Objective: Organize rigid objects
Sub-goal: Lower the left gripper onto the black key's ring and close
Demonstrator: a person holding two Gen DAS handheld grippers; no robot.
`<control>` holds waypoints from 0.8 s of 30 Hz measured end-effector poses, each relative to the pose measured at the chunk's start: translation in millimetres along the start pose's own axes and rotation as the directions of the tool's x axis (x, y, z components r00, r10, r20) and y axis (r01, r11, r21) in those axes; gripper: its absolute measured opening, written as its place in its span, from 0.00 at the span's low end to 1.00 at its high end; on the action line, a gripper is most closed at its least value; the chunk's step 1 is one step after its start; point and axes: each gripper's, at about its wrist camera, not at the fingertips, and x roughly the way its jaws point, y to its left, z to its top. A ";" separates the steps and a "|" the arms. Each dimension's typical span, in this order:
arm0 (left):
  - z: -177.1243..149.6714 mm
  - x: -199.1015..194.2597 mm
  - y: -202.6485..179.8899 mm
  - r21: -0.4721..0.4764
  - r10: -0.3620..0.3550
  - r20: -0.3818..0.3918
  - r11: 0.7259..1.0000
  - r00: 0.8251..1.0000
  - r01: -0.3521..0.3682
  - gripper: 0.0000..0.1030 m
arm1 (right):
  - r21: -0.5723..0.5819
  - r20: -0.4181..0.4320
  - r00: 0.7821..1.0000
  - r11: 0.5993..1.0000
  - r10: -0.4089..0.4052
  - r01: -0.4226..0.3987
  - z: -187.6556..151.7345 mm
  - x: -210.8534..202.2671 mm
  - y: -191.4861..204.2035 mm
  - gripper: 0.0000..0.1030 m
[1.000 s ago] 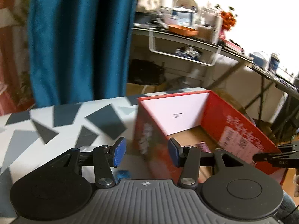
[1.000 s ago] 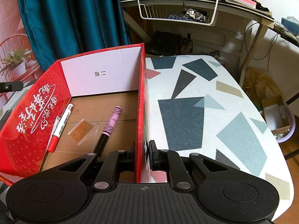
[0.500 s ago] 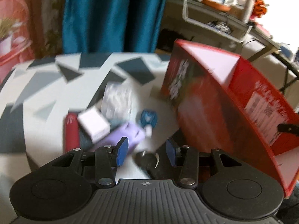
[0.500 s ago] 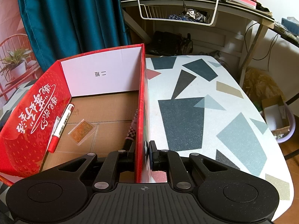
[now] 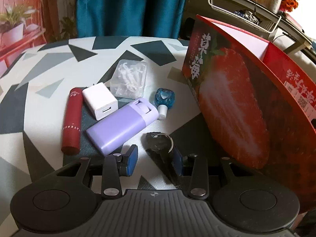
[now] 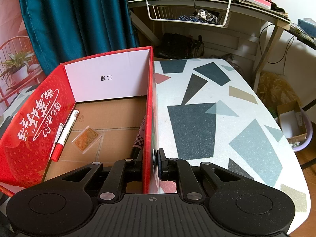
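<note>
Left wrist view: left gripper [image 5: 155,157] closing, still loose around round black gadget [image 5: 159,142]; right gripper [image 6: 150,161] clamps red strawberry-print cardboard box's [image 6: 148,118] wall.

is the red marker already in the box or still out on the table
In the box. The red marker lies flat on the cardboard floor of the red box, along its left wall, beside a small orange packet.

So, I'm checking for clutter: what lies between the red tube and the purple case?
The left wrist view shows a white charger block lying between the red tube and the purple case, towards their far ends.
</note>
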 end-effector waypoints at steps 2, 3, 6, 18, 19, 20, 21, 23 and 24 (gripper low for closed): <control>0.1 0.8 -5.2 0.018 0.010 0.006 1.000 1.000 -0.011 0.41 | -0.001 0.000 1.000 1.000 0.000 0.000 0.0 0.0 0.2 0.11; 0.6 2.3 -7.2 0.026 0.013 0.009 1.000 1.000 -0.013 0.41 | -0.002 -0.001 1.000 1.000 0.000 0.000 0.0 0.0 0.5 0.11; 0.3 5.0 -12.4 0.050 0.031 0.021 0.998 0.999 -0.032 0.41 | 0.000 0.001 1.000 1.000 0.000 0.000 0.0 -0.3 0.4 0.11; -3.6 6.3 -21.1 0.085 0.009 0.057 0.996 0.998 -0.014 0.32 | -0.001 -0.001 1.000 1.000 0.002 -0.002 0.0 0.3 0.8 0.11; -3.8 4.6 -20.6 0.080 -0.004 0.057 0.997 0.998 0.000 0.32 | -0.001 -0.001 1.000 1.000 0.002 -0.002 0.1 0.2 0.9 0.11; -4.6 2.8 -21.2 0.077 -0.006 0.060 0.997 0.998 0.001 0.31 | 0.000 0.000 1.000 1.000 0.002 -0.002 0.1 0.2 0.6 0.11; -4.7 0.9 -22.1 0.081 -0.003 0.066 0.997 0.998 -0.002 0.29 | 0.000 0.000 1.000 1.000 0.002 -0.002 0.0 0.2 0.7 0.11; -3.8 -1.9 -23.5 0.094 -0.002 0.081 0.996 0.997 -0.006 0.23 | 0.000 0.000 1.000 1.000 0.002 -0.002 0.1 0.2 0.8 0.11; -3.0 -3.1 -23.8 0.097 -0.005 0.083 0.995 0.997 -0.003 0.22 | 0.000 0.000 1.000 1.000 0.002 -0.002 0.1 0.2 0.7 0.11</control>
